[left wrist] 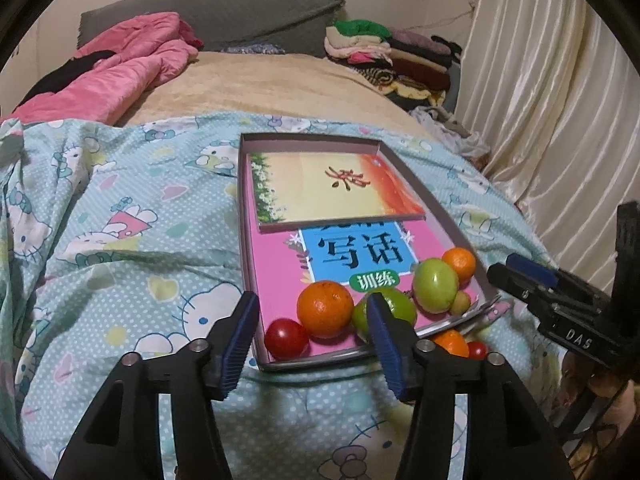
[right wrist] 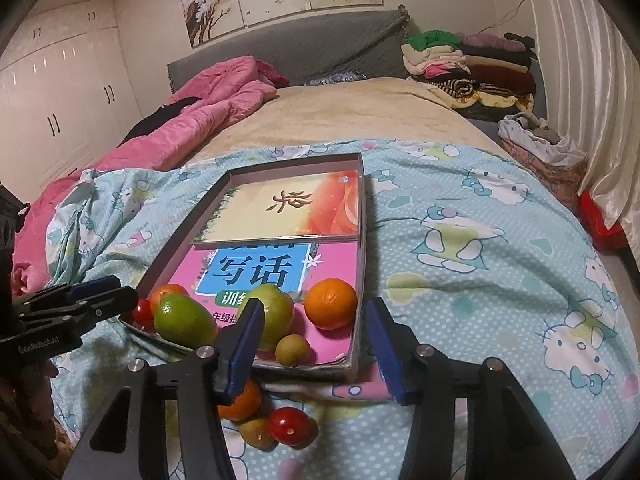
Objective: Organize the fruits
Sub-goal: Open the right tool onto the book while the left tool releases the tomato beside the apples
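A shallow cardboard box (left wrist: 249,200) (right wrist: 362,240) lined with books lies on the bed. At its near end sit two oranges (left wrist: 325,309) (right wrist: 331,303), green fruits (left wrist: 435,286) (right wrist: 276,312), a small olive fruit (right wrist: 293,350) and a red tomato (left wrist: 286,339). On the quilt in front of the box lie another orange (right wrist: 242,400), a tomato (right wrist: 290,426) and a small olive fruit (right wrist: 258,432). My left gripper (left wrist: 312,298) stands open over the box's near left corner, holding nothing. My right gripper (right wrist: 314,306) is open over the near right corner, also holding nothing.
A thin silvery plate (right wrist: 140,332) pokes out under the fruits at one box corner. The blue cartoon quilt (left wrist: 120,240) covers the near bed. A pink duvet (right wrist: 208,108) and piled clothes (right wrist: 460,64) lie at the back, with curtains (left wrist: 540,100) on the right.
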### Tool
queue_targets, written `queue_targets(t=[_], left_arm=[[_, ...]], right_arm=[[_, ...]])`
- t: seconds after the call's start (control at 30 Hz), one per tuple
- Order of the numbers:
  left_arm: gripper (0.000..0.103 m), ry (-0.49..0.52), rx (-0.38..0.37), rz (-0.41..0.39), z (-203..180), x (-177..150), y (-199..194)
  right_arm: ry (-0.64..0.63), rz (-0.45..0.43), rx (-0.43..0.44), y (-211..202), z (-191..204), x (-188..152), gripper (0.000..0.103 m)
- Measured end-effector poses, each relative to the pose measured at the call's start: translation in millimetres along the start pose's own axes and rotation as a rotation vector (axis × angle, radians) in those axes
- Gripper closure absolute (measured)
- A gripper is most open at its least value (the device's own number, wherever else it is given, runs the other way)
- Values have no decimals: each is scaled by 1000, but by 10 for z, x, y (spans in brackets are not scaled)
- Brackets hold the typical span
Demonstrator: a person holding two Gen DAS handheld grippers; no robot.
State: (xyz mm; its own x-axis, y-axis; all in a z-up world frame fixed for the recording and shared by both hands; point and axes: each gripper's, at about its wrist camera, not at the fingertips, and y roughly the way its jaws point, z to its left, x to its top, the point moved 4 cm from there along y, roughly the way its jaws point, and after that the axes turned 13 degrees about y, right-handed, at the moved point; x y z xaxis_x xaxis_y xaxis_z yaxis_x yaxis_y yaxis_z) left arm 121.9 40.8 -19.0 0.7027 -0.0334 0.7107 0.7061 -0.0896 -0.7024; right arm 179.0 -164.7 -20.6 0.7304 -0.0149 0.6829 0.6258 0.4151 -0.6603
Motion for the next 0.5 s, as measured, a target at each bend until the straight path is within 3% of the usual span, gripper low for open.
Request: queue_targets(t=[0.27, 0.5], left_arm=[[33, -12, -27, -62, -15, 38, -183], [29, 66, -32, -103, -239, 45, -321]], right_arm=[[29, -19, 5, -130, -47, 2, 44], [54, -29, 9, -286, -91, -37, 42]])
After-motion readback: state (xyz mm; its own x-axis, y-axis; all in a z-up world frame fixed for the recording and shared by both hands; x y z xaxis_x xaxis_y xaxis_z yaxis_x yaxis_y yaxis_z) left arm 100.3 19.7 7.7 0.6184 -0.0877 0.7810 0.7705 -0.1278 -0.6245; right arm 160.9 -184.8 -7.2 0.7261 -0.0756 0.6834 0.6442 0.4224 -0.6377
